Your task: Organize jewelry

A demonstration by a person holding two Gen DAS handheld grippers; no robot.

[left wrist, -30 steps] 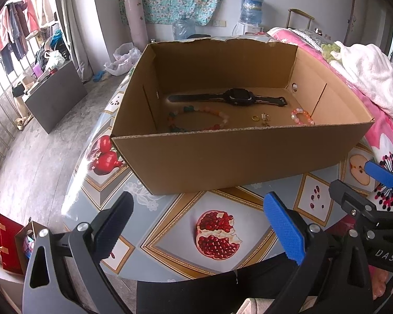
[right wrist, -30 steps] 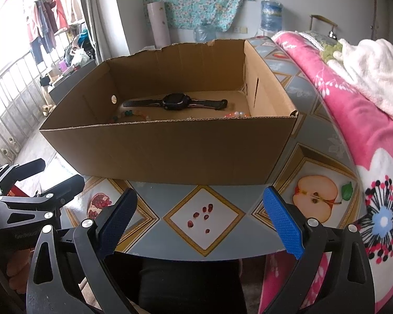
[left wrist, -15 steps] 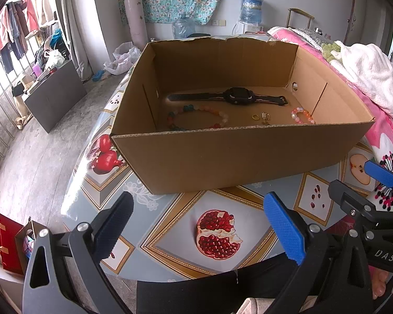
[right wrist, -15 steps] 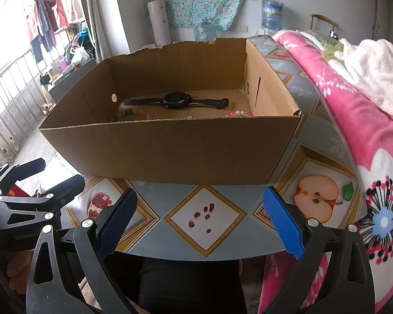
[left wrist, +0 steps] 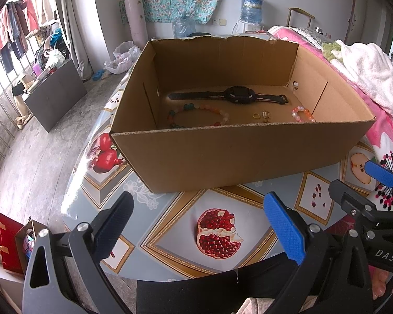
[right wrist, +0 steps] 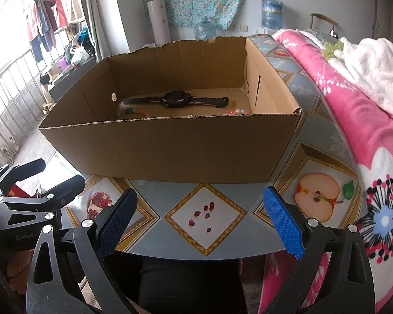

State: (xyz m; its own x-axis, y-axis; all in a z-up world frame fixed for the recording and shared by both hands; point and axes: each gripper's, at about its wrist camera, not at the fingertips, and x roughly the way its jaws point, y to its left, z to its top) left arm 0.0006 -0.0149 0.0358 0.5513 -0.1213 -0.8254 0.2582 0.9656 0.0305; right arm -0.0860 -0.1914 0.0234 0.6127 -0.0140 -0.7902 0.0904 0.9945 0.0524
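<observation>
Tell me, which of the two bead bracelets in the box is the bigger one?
The bigger one is the multicoloured bead bracelet on the left of the cardboard box, in front of the black watch. The pink-and-white bracelet near the right wall is a much smaller loop.

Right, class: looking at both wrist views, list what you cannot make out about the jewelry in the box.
- Large bead bracelet: left wrist view, its near arc is cut off by the cardboard box front wall; right wrist view shows only a few beads.
- Small pink bracelet: partly hidden by the same wall in both views.
- Gold ring and the trinket beside it: too small to identify; hidden in the right wrist view.
</observation>
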